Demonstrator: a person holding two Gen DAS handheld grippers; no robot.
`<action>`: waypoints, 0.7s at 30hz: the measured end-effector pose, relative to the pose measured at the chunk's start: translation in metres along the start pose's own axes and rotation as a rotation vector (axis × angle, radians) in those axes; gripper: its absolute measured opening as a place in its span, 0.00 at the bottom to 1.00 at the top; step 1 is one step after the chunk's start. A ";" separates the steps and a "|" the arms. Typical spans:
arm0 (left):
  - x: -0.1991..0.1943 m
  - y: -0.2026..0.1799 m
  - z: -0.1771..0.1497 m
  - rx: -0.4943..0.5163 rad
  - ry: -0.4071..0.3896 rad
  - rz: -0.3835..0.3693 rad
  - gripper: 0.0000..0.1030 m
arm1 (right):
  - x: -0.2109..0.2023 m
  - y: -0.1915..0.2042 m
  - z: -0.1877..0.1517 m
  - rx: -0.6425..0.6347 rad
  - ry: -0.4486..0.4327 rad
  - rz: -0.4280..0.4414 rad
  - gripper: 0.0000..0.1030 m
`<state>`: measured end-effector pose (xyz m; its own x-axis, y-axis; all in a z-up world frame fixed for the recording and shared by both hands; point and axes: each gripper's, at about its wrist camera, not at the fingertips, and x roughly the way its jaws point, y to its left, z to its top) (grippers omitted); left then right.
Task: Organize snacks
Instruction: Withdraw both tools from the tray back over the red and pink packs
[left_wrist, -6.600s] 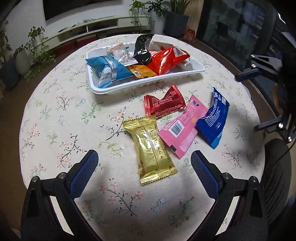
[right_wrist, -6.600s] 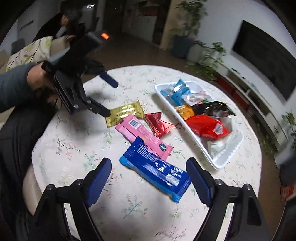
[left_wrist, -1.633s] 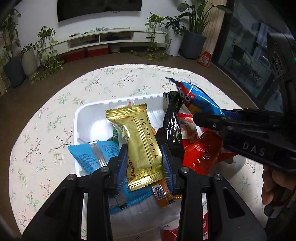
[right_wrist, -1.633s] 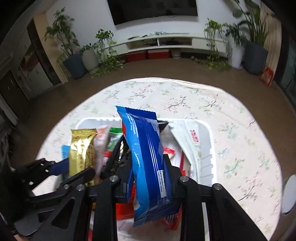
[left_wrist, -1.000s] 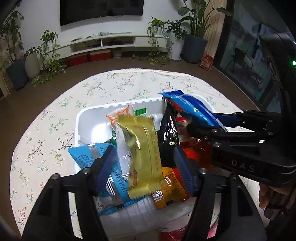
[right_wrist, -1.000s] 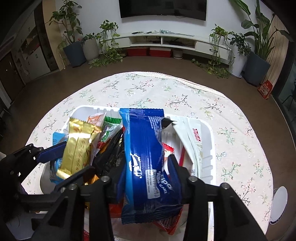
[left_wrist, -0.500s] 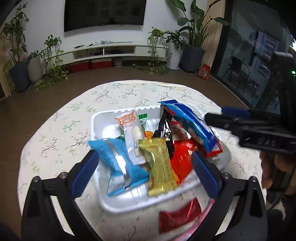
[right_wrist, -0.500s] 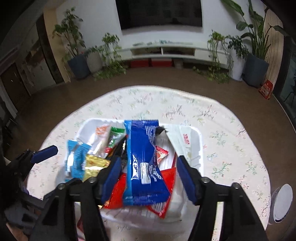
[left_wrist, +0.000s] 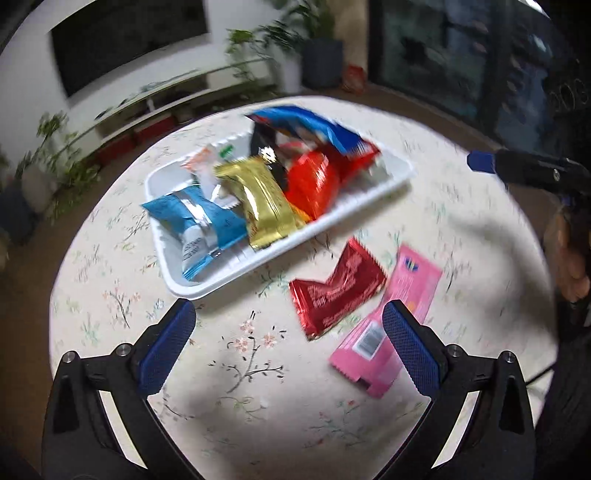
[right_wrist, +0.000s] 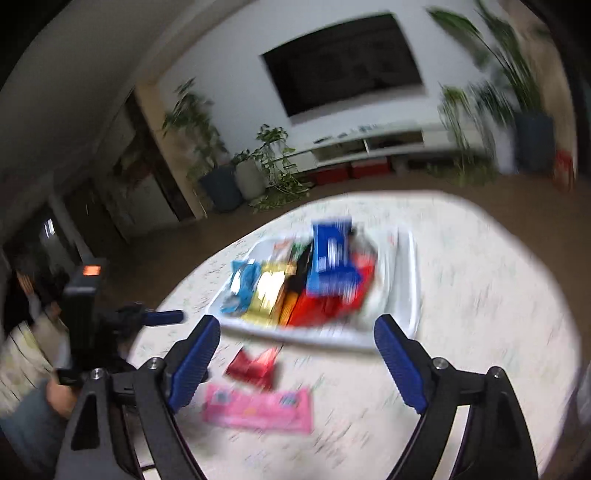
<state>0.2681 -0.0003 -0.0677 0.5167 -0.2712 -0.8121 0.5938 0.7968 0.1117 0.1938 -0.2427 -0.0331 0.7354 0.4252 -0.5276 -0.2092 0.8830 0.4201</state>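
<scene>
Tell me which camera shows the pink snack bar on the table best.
The left wrist view: the pink snack bar lies close, mostly sharp, barcode visible, one corner behind a finger. The right wrist view shows it whole but motion-blurred, its print unreadable.

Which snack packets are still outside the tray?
Two: the dark red packet and the pink packet, both flat on the tablecloth; all others sit in the white tray.
</scene>
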 end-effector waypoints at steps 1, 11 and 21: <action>0.003 -0.003 0.002 0.042 0.011 0.014 1.00 | 0.002 -0.004 -0.009 0.034 0.015 0.010 0.85; 0.024 -0.032 0.034 0.372 0.116 -0.074 0.99 | 0.019 0.006 -0.022 -0.086 0.112 0.027 0.82; 0.051 -0.024 0.045 0.367 0.159 -0.156 0.87 | 0.022 -0.001 -0.026 -0.103 0.158 0.034 0.82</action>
<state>0.3079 -0.0580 -0.0857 0.3190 -0.2642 -0.9102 0.8525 0.4996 0.1537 0.1938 -0.2291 -0.0645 0.6178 0.4740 -0.6275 -0.3029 0.8798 0.3664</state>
